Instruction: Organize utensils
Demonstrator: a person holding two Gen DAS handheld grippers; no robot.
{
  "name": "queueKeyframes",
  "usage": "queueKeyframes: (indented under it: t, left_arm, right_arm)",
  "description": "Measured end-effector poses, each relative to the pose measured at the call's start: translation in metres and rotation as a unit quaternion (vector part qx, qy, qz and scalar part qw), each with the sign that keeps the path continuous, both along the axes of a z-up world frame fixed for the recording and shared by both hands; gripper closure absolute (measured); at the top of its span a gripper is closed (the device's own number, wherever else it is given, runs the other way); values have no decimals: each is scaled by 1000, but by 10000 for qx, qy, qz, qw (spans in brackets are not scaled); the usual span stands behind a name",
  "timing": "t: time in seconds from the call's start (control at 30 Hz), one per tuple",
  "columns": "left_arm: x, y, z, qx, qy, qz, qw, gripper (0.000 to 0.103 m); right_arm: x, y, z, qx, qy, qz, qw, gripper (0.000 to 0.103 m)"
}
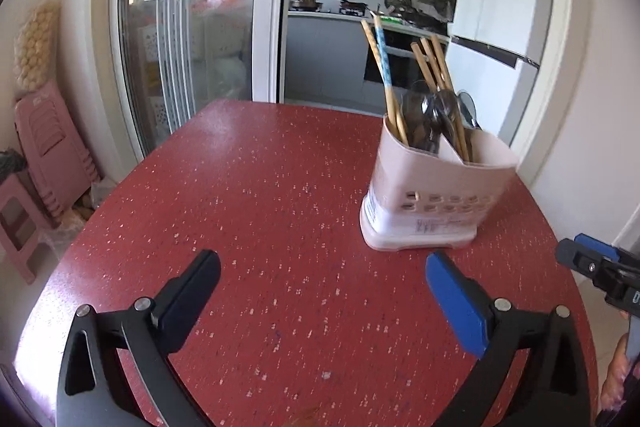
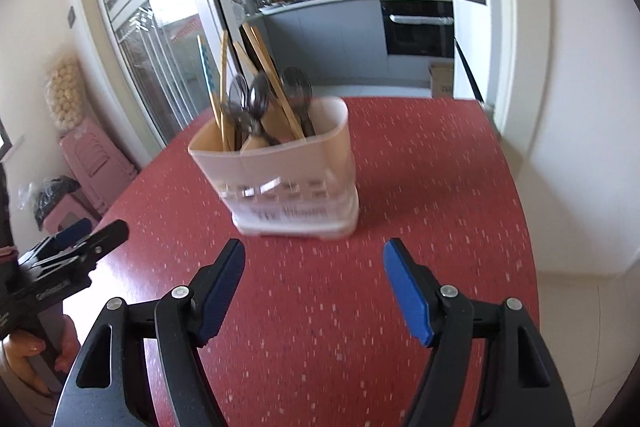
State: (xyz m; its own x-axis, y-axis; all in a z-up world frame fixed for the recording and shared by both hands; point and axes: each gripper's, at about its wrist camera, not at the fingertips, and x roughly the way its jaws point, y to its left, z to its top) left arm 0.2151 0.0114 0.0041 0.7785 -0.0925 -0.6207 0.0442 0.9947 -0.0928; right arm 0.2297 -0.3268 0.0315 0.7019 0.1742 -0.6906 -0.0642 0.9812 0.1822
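A pale pink utensil holder (image 1: 432, 195) stands upright on the red speckled table (image 1: 260, 187), holding several wooden chopsticks (image 1: 434, 67) and dark metal spoons (image 1: 424, 115). My left gripper (image 1: 323, 265) is open over bare table, nothing between its fingers, with the holder ahead and to the right. In the right wrist view the same holder (image 2: 288, 179) sits just beyond my right gripper (image 2: 314, 255), which is open and empty. Each gripper shows at the edge of the other's view: the right gripper (image 1: 592, 259) and the left gripper (image 2: 100, 231).
A glass sliding door (image 1: 188, 39) and pink stacked stools (image 1: 52, 147) stand left of the table. Behind lies a kitchen with an oven (image 2: 420, 27) and a white fridge (image 1: 496, 27). The table edge (image 2: 520, 211) drops off at the right. A hand (image 2: 28, 355) holds the left tool.
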Motion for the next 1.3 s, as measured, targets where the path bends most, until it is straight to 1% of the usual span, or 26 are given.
queueKeyframes:
  t: [0.1,0.17,0.2,0.3,0.33,0.37,0.43,0.53,0.7,0.83,0.97,1.13,1.3]
  left_arm:
    - [-8,-3,-18,44,145,-115,9998,0]
    - [-11,-3,-24,41,169,-123,9998,0]
    - [-14,-4,-30,50,181,-111,9998,0]
    - [-19,-6,-37,33,217,-74,9997,0]
    - [-20,-6,-42,17,217,-69,9997,0]
    - [-23,-6,-40,22,205,-54,9998,0]
    - [-26,-4,-43,21,131,0,9999,0]
    - [-35,-2,-40,44,-61,51,10000,0]
    - [-48,-4,-27,225,-541,112,9982,0]
    - [-52,-6,-17,282,-770,121,9966,0]
    - [-55,-9,-12,298,-905,126,9954,0]
    - [-53,-15,-12,275,-875,8,9958,0]
    - [-54,-20,-11,353,-880,-55,9955,0]
  right_arm:
    - [-8,6,-7,-48,199,-146,9997,23]
    - [-14,11,-12,-216,260,-249,9991,20]
    - [-18,13,-13,-302,261,-295,9988,16]
    - [-30,18,-15,-506,99,-513,9974,13]
    - [-33,18,-15,-537,26,-569,9969,10]
    - [-36,19,-15,-561,-53,-611,9965,0]
    - [-44,21,-11,-686,-360,-728,9943,0]
    - [-52,23,-6,-819,-663,-860,9907,0]
    - [-64,26,0,-896,-1094,-983,9851,0]
    - [-70,31,4,-1025,-1338,-943,9812,0]
    - [-70,36,5,-1054,-1426,-898,9800,0]
    - [-67,37,3,-1081,-1399,-943,9797,0]
    - [-66,36,1,-1090,-1373,-1014,9793,0]
